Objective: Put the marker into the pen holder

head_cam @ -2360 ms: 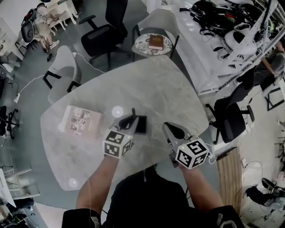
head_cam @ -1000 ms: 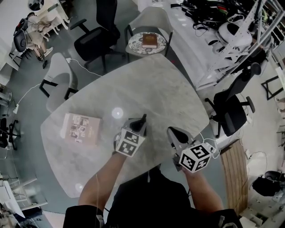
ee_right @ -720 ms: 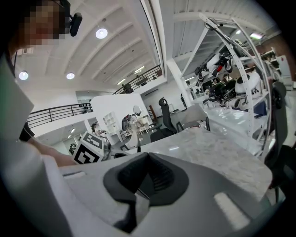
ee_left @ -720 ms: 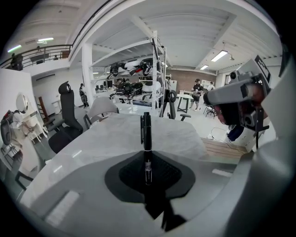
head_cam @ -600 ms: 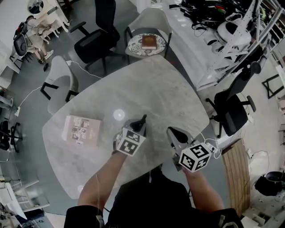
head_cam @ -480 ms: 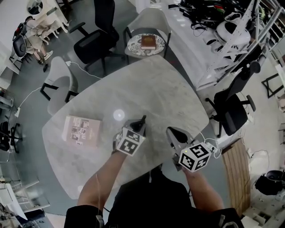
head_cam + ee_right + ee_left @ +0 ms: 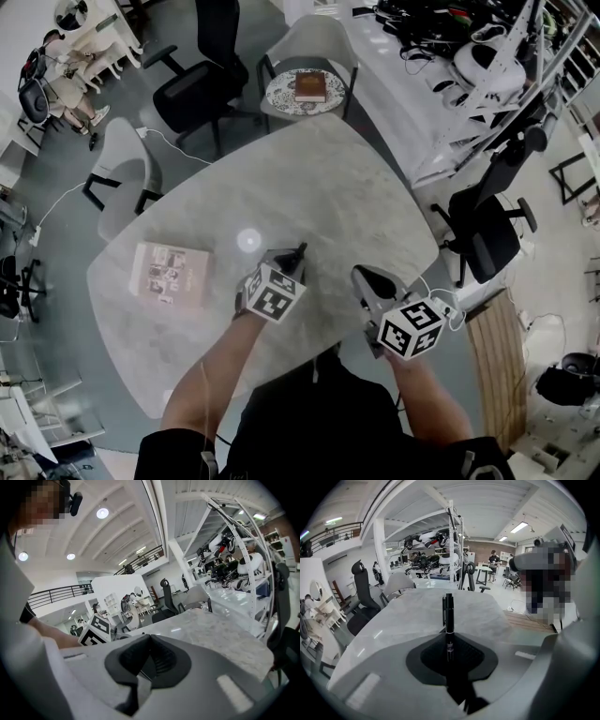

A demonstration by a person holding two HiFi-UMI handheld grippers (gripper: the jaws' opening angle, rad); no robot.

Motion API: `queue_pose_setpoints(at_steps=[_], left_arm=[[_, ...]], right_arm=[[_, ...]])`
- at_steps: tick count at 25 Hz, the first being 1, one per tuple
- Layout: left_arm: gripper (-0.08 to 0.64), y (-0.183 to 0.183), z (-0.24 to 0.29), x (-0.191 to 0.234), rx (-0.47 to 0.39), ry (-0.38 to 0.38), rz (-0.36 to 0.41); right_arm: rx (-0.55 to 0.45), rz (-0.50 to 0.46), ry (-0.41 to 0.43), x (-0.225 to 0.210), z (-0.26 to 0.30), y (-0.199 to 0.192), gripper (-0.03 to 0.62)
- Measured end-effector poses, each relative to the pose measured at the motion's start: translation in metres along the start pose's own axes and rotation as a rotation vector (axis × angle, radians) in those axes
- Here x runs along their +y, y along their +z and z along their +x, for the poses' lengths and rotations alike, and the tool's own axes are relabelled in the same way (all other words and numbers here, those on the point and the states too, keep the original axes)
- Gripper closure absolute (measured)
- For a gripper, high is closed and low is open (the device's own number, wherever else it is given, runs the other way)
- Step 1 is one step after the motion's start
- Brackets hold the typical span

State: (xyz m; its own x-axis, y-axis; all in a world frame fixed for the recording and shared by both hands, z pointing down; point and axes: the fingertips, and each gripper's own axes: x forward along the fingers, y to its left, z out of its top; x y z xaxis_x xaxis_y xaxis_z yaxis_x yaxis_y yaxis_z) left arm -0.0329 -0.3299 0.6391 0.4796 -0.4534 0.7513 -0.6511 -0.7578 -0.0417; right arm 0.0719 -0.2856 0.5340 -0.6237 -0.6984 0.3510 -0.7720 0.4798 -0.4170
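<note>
**Marker.** The black marker (image 7: pixel 448 613) is clamped between the jaws of the left gripper (image 7: pixel 449 641). Its lower barrel sits between the black pads. The clipped end projects past the jaw tips, in line with the jaws. In the head view it is a thin dark stick leaning up and to the right, over the near middle of the marble surface (image 7: pixel 319 178). Whether its tip touches the surface cannot be told.

**Pen holder.** Not seen in any current view.

**Left gripper.** The jaws are clenched on the marker and the gripper is held above the surface.

**Right gripper.** The right gripper (image 7: pixel 364 277) hangs at the near right edge of the surface, apart from the left one. In its own view the pads meet with nothing between them.

**Surroundings.**
- A pale booklet (image 7: pixel 172 272) lies flat on the left part of the surface, well apart from both grippers.
- A brown book (image 7: pixel 309 86) rests on the seat of a grey chair (image 7: pixel 323 42) beyond the far edge.

**Changes against earlier frames.**
- 2.4 s ago the left gripper was lower and further left. A dark square object showed just to the right of its tips; that object no longer shows.
- Since 1.0 s ago the left gripper has held nearly the same place.
- Over the last 0.5 s the marker has tilted slightly more to the right.
- The right gripper and the booklet are unchanged.
</note>
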Motion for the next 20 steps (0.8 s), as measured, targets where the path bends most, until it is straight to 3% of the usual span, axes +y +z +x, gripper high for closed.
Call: queue_pose_setpoints(at_steps=[10,20], left_arm=[[0.502,0.0031,-0.0035,-0.0019,-0.022,-0.081,-0.021],[0.502,0.0025,-0.0042,0.0003,-0.027,-0.076,-0.024]], right_arm=[[0.004,0.008,0.001,0.0044,0.0002,-0.0042,0.589],[0.006,0.016,-0.004,0.0056,0.0013,-0.0061,0.589]])
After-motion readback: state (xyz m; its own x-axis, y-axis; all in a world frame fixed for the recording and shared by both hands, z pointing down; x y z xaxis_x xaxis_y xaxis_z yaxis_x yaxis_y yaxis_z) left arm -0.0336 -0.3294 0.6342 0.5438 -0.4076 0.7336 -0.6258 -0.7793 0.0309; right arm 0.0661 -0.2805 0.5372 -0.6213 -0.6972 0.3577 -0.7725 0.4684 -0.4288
